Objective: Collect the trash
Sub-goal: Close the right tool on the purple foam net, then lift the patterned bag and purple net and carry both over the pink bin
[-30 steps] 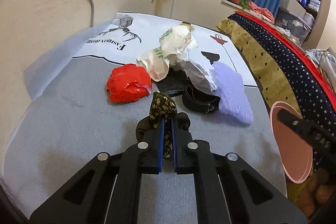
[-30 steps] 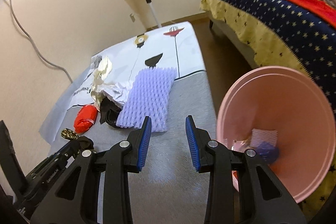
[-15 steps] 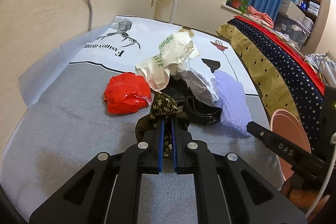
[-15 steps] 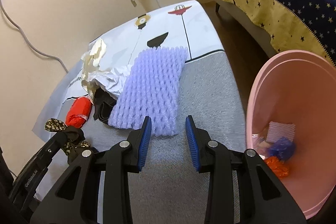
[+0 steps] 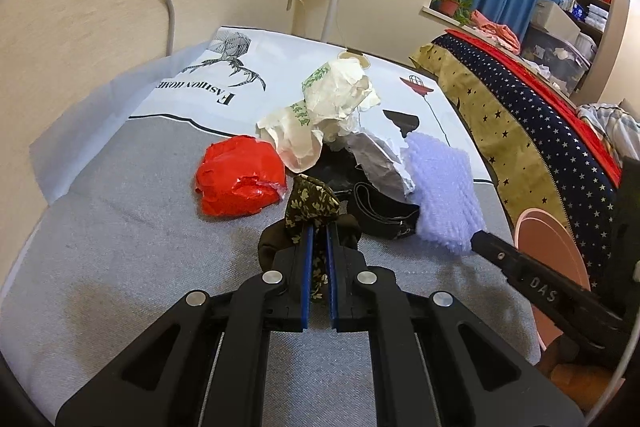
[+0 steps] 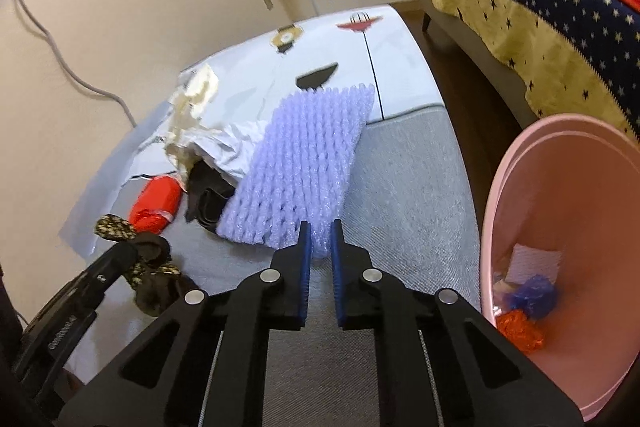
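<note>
Foam netting [image 6: 304, 163], pale purple, lies on the grey part of the worktop [image 6: 404, 195], and its near edge sits right between the fingers of the right claw [image 6: 319, 227], whose jaws have just been closing and now pinch that edge. The netting stretches away from the claw toward the white printed part of the cloth, its left side touching the heap of crumpled white paper [image 6: 236, 147] and the black strap [image 6: 204, 203] beneath it. To the right of this claw, off the edge of the worktop, stands the pink bin [image 6: 560, 211], with a few scraps in blue, orange and white at its bottom. The left claw [image 5: 319, 227] is clenched on a wad of dark cloth with a pale leaf print [image 5: 312, 203], which sticks up from between its blue pads while a darker lump of the same stuff bulges to either side. Just beyond that claw lies a red crumpled bag [image 5: 240, 183], and behind it the crumpled paper wrappers with green print [image 5: 320, 115]. A bed with a starry cover [image 5: 532, 123] runs along the right, well apart from the worktop.
</note>
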`<move>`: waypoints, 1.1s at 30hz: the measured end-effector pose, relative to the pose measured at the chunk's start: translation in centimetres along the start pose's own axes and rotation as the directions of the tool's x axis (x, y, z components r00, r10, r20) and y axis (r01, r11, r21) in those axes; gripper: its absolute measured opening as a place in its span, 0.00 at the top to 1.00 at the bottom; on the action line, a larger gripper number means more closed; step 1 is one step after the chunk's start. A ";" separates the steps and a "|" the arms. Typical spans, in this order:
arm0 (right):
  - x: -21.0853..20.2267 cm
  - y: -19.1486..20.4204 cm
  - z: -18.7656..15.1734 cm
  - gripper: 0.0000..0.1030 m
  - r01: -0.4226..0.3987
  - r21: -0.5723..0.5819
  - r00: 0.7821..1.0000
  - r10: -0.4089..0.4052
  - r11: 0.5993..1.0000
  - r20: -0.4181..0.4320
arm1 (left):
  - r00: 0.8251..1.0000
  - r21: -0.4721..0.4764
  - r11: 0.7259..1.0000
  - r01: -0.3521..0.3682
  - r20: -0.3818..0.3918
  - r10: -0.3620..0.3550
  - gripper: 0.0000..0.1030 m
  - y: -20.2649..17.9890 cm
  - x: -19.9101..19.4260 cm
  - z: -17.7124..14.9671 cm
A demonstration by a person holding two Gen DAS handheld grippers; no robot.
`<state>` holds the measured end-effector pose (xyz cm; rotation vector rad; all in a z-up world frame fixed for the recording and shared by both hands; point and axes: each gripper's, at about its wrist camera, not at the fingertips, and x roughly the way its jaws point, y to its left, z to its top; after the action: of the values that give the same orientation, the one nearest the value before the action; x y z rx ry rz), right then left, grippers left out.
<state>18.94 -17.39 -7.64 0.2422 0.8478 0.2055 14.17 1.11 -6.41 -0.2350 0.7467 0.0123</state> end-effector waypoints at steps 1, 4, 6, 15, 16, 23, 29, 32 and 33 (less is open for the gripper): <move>-0.5 0.1 0.1 0.91 0.000 -0.009 1.000 0.000 1.000 0.011 | 1.000 0.001 1.000 0.001 0.005 -0.001 0.94 0.0 -0.2 0.0; -1.8 0.4 0.3 0.91 -0.003 -0.028 0.999 0.004 1.000 0.043 | 1.000 0.001 1.000 0.003 0.017 -0.003 0.94 -0.1 -0.6 0.2; -2.6 0.6 0.5 0.91 -0.002 -0.037 0.998 0.004 0.999 0.058 | 1.000 0.004 1.000 0.008 0.029 -0.008 0.97 -0.2 -1.0 0.3; -6.7 1.1 0.1 0.91 0.008 -0.090 0.994 0.001 0.996 0.109 | 0.999 0.000 1.000 0.023 0.044 -0.023 0.97 0.0 -2.5 0.0; -7.3 1.0 0.0 0.91 0.008 -0.090 0.993 0.003 0.996 0.115 | 0.999 -0.012 0.999 0.035 0.024 -0.035 0.91 0.2 -2.2 -0.1; -9.8 0.8 -0.7 0.91 0.014 -0.104 0.991 0.000 0.994 0.134 | 0.999 -0.053 0.998 0.032 -0.035 -0.034 0.40 0.1 -0.2 -1.8; -11.6 0.3 -1.0 0.91 0.035 -0.121 0.989 -0.017 0.992 0.148 | 0.997 -0.042 0.999 -0.008 -0.078 0.005 0.80 -0.6 1.0 -2.4; -12.4 -0.1 -1.1 0.91 0.045 -0.123 0.987 -0.025 0.991 0.157 | 0.998 -0.038 0.999 -0.005 -0.063 0.002 0.92 -0.6 0.5 -2.2; -12.6 -0.2 -1.1 0.91 0.047 -0.123 0.987 -0.027 0.991 0.160 | 0.998 -0.036 0.999 -0.003 -0.058 0.001 0.93 -0.7 0.3 -2.1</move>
<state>10.01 -20.87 0.63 0.1218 0.6783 0.2018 12.99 -0.04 -7.96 -0.2698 0.8047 0.0208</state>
